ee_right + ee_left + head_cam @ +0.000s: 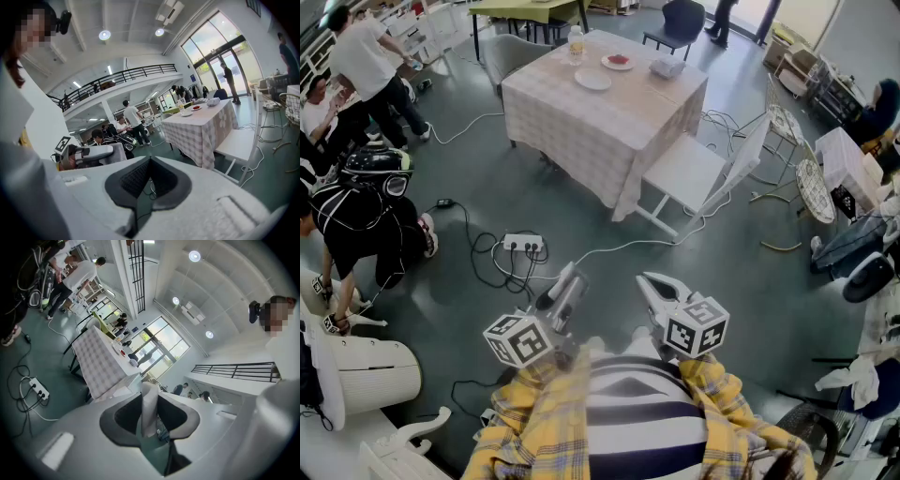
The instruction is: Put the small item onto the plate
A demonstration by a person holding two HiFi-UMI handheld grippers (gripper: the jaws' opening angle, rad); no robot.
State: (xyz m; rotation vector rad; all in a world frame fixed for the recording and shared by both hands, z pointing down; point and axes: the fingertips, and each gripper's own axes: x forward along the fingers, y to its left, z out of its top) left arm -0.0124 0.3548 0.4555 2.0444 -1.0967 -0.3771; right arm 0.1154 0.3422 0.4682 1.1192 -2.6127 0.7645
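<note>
My left gripper [149, 400] is shut on a small, narrow white item [150, 392] that stands upright between its dark pads. The right gripper [148, 162] is shut, and nothing is between its pads. In the head view both grippers, the left gripper [570, 279] and the right gripper [650, 280], are held close to the person's body over the grey floor, well short of the table. The checked-cloth table [600, 117] carries a white plate [593, 81] and a second plate with something red on it [618, 62].
A bottle [576, 42] and a wrapped bundle [667, 67] also stand on the table. A white bench [686, 172] lies along its near right side. A power strip [523, 244] and cables cross the floor between me and the table. People [366, 58] stand and crouch at the left.
</note>
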